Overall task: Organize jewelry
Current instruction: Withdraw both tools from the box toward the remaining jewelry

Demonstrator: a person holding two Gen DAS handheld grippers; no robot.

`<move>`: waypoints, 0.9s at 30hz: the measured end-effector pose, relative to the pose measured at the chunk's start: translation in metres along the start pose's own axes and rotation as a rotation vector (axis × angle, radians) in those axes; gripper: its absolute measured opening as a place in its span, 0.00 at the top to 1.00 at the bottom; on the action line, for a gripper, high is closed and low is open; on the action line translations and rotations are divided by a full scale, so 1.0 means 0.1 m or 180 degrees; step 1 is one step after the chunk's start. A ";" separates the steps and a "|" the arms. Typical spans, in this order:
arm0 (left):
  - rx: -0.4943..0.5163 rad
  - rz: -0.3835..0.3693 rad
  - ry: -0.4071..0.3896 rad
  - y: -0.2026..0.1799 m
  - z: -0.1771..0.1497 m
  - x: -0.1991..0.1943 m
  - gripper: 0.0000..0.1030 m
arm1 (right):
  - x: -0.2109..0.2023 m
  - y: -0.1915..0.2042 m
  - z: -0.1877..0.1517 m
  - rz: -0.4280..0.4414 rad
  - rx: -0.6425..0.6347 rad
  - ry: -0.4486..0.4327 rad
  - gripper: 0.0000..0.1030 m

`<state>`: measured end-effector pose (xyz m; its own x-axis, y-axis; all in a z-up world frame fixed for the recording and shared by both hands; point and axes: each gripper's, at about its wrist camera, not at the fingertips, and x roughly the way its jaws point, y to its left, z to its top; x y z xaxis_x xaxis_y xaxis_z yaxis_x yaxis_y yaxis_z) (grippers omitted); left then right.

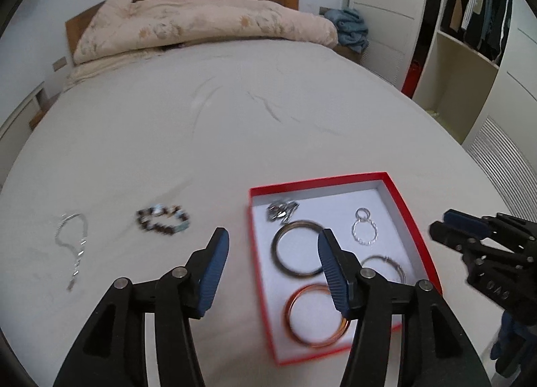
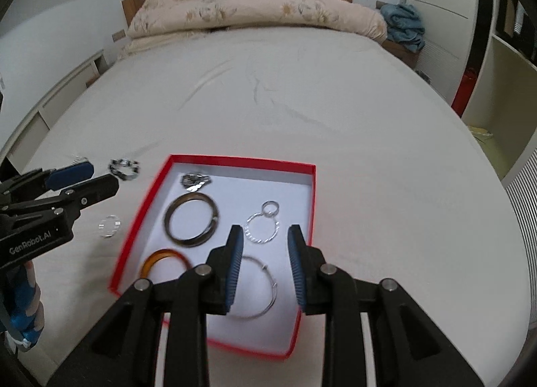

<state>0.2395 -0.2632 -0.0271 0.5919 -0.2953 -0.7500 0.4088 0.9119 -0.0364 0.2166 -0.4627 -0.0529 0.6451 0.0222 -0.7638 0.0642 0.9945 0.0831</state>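
Jewelry sits mostly in the red box [image 1: 414, 216] on the bed [image 1: 235, 112]; a beaded bracelet [image 1: 162, 220] and silver chain [image 1: 72, 242] lie loose to its left. Left gripper [image 1: 273, 236] hovers with jaws spread, empty; right gripper [image 2: 265, 231] likewise, over the box. Risk: soft sheet may give, letting the thin chain slip from the pads.

The bed [image 1: 201, 125] carries a red box [image 1: 414, 216] at lower right, a bead bracelet [image 1: 163, 219] and a chain [image 1: 72, 242] at lower left, and a quilt [image 1: 201, 23] at top.
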 end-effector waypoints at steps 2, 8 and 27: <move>-0.0021 0.0012 -0.0019 0.10 -0.11 -0.21 0.47 | -0.19 0.06 -0.05 0.0032 0.0017 -0.0061 0.75; -0.0064 0.0234 -0.0046 0.34 -0.34 -0.72 0.47 | -0.67 0.35 -0.22 0.0100 0.0012 -0.0214 0.70; -0.0517 0.0784 -0.0390 1.03 -1.58 -2.40 0.41 | -1.98 1.70 -1.05 -0.0021 -0.0411 -0.0638 0.67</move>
<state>0.0296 -0.0532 0.0447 0.7426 -0.0832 -0.6645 0.1324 0.9909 0.0240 0.0198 -0.2876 0.0453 0.7841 0.0075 -0.6205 -0.0205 0.9997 -0.0138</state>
